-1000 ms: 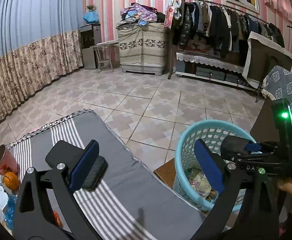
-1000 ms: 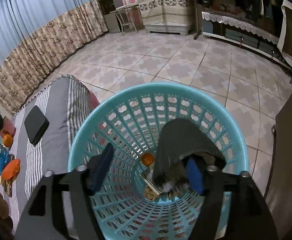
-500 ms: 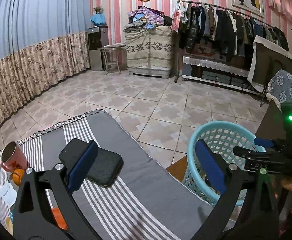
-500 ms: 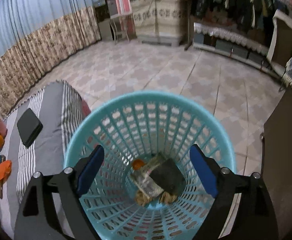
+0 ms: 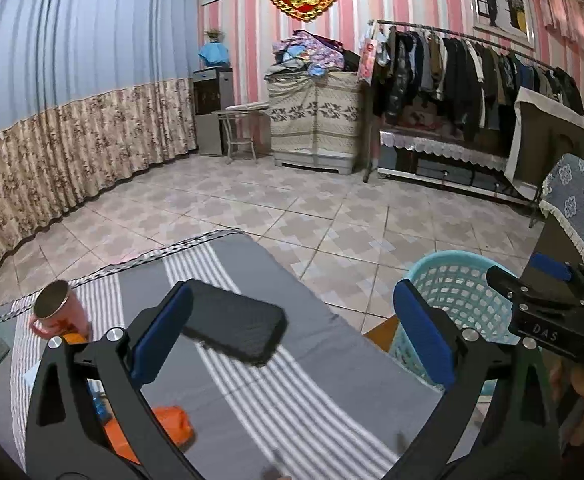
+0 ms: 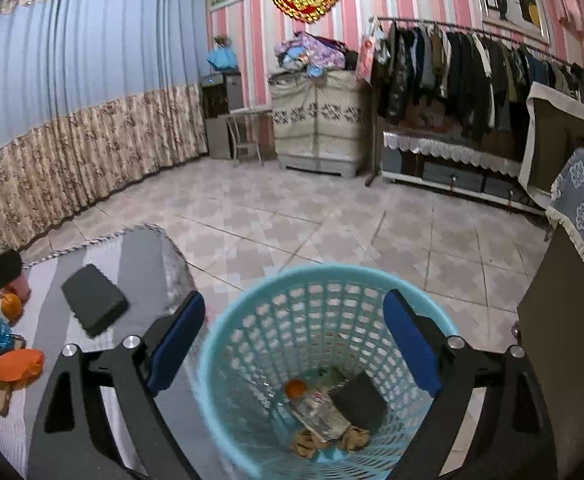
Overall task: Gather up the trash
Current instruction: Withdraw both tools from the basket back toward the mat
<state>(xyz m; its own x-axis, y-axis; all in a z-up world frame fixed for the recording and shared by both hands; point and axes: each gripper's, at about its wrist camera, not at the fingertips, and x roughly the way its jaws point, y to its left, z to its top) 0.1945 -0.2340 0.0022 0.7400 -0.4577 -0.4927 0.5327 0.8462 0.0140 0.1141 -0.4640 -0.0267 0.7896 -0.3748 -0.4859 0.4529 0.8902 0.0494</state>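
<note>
Orange wrapper (image 5: 169,426) on striped cloth (image 5: 312,380), crumpled: likely light, soft, pinch at bunched middle. Basket (image 6: 328,360) beside table, holds dropped trash. Right gripper (image 6: 294,346) above basket, jaws just opening, wide, nothing between. Left gripper (image 5: 292,334) over cloth, tilted down, jaws apart, empty.

A home bedroom: clothes rack (image 5: 472,76), curtains (image 5: 71,100), striped bedcover (image 5: 292,380), tiled floor (image 5: 292,208).

The right gripper (image 6: 294,346) has just been opening wide, with nothing in it. Below it sits the blue basket (image 6: 251,344) with trash (image 6: 332,412) inside.
</note>
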